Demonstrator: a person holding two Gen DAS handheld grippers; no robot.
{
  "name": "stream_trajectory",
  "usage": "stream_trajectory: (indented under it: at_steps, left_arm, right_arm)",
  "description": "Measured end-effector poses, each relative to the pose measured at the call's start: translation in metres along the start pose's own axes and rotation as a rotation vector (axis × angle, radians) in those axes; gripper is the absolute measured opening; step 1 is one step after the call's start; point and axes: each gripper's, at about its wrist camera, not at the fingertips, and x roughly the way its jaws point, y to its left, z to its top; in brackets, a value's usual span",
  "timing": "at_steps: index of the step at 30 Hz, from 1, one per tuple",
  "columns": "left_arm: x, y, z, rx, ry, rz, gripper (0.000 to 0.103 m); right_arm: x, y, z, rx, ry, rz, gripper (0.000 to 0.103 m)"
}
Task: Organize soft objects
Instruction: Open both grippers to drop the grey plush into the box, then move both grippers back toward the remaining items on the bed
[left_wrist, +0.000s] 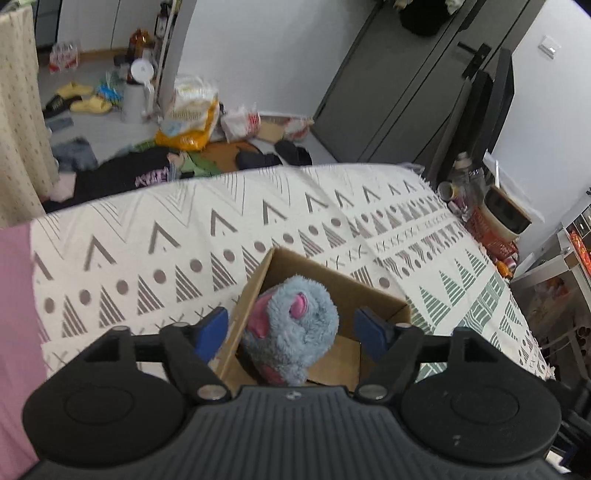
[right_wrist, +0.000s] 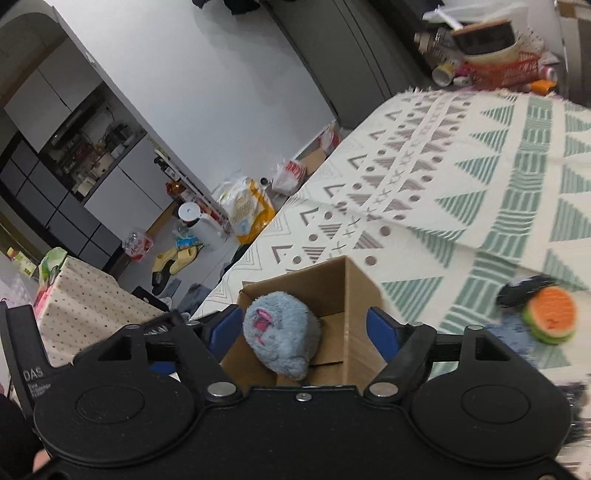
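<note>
**Already boxed: one plush toy in, more to go**

Here the grey plush toy with pink ears sits inside the open cardboard box at lower centre of both wrist views, on the patterned blanket. The left gripper and right gripper both hover above it, fingers spread wide on either side, grasping nothing. The placing step looks finished. At the right edge of the right wrist view, an orange-and-green round plush lies blurred on the blanket, well apart from the box. Fetching it likely means swinging the right gripper across and closing gently round its soft body.
</note>
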Motion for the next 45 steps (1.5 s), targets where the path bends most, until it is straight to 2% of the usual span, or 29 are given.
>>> stream_trajectory:
  at_steps: [3, 5, 7, 12, 16, 21, 31, 39, 45]
  left_arm:
    - [-0.014, -0.006, 0.0, 0.015, -0.016, -0.01, 0.079]
    - [-0.023, -0.011, -0.002, 0.022, -0.028, -0.014, 0.08]
    - [-0.034, -0.016, -0.005, 0.013, -0.04, -0.018, 0.086]
    - [-0.057, -0.034, -0.018, 0.02, -0.061, -0.053, 0.09]
    - [-0.071, -0.05, -0.032, 0.062, -0.083, -0.057, 0.09]
    - [-0.084, -0.061, -0.047, 0.071, -0.066, -0.078, 0.09]
    - [-0.11, -0.092, -0.07, 0.109, -0.06, -0.057, 0.09]
    - [-0.119, -0.126, -0.094, 0.186, -0.087, -0.055, 0.09]
    - [-0.113, -0.14, -0.108, 0.195, -0.078, -0.051, 0.092]
  right_arm:
    - [-0.02, -0.006, -0.002, -0.026, -0.023, -0.02, 0.084]
    - [-0.033, -0.01, -0.004, -0.035, -0.035, -0.033, 0.086]
    - [-0.046, -0.016, -0.006, -0.035, -0.045, -0.041, 0.09]
    - [-0.08, -0.034, -0.011, -0.042, -0.082, -0.063, 0.098]
    - [-0.104, -0.054, -0.016, -0.012, -0.105, -0.083, 0.099]
    - [-0.131, -0.078, -0.023, 0.048, -0.13, -0.096, 0.102]
    - [-0.166, -0.099, -0.031, 0.075, -0.14, -0.107, 0.103]
    - [-0.176, -0.12, -0.033, 0.109, -0.122, -0.11, 0.103]
    - [-0.177, -0.141, -0.037, 0.183, -0.09, -0.102, 0.103]
